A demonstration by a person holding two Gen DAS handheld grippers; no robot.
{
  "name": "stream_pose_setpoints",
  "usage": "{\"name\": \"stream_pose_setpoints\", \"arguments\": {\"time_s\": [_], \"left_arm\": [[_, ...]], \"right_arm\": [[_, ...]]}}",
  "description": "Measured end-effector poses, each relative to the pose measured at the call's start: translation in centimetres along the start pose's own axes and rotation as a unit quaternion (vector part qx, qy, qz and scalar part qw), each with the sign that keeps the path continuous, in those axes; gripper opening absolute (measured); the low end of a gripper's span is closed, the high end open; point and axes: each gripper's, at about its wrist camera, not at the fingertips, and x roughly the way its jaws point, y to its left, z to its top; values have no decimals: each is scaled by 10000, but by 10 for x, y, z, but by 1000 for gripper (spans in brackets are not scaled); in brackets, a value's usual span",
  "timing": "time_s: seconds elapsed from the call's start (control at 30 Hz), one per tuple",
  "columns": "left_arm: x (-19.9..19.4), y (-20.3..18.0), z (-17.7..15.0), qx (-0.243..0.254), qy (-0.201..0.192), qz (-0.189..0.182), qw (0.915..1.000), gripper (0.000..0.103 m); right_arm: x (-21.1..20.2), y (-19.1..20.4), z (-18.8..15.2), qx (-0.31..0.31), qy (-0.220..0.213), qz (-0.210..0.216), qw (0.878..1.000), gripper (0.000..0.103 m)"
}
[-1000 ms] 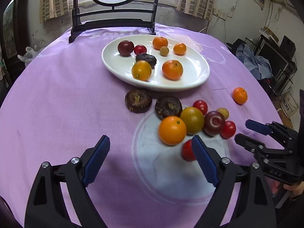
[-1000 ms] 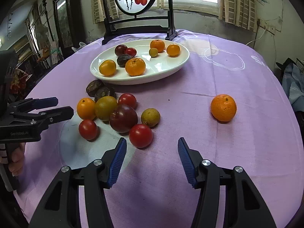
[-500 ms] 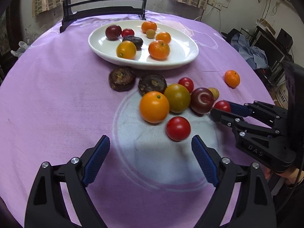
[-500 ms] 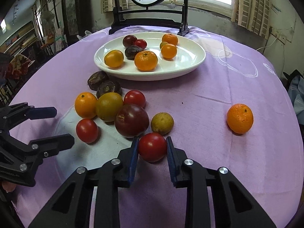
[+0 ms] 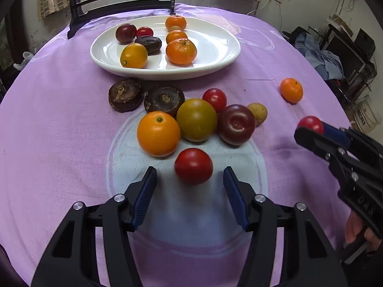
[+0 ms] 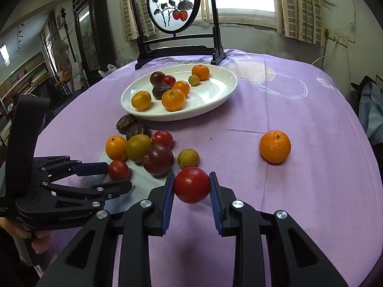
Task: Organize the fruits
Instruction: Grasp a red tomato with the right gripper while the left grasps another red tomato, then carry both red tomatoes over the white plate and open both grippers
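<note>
Right, my right gripper (image 6: 191,186) is clamped on a red tomato (image 6: 191,184), lifted off the purple cloth (image 6: 299,191). My left gripper (image 5: 190,183) gapes wide around another small tomato (image 5: 193,166), pads not touching. Loose fruit cluster (image 5: 196,119) sits at 12 o'clock of it, white plate (image 5: 215,45) beyond.

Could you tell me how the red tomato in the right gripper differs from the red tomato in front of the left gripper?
The right gripper is shut on its red tomato, with both pads against its sides; the other red tomato lies between the open fingers of the left gripper, untouched. The gripped tomato appears lifted off the purple tablecloth, with a shadow beneath it; the other rests on the cloth. Both are round, glossy, red and similar in size.
</note>
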Motion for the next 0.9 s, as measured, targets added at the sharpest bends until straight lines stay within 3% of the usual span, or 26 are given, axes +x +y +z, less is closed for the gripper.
{"name": "stream_pose_setpoints", "arguments": {"time_s": [0.07, 0.13, 0.37, 0.53, 0.9], "left_arm": [[1, -1, 2, -72, -42, 170, 9998, 42], [1, 0, 2, -142, -90, 87, 9998, 31], [-11, 13, -6, -71, -48, -115, 9999, 30], [-38, 30, -5, 32, -333, -214, 9992, 30], [-60, 65, 61, 120, -1025, 66, 9946, 30]], "right_arm": [[0, 0, -1, -1, 4, 18, 10000, 29], [0, 1, -1, -5, 1, 25, 10000, 29], [0, 1, -3, 9, -36, -12, 10000, 29], [0, 6, 0, -12, -65, -48, 10000, 29], [4, 31, 48, -481, -265, -204, 9983, 29]]}}
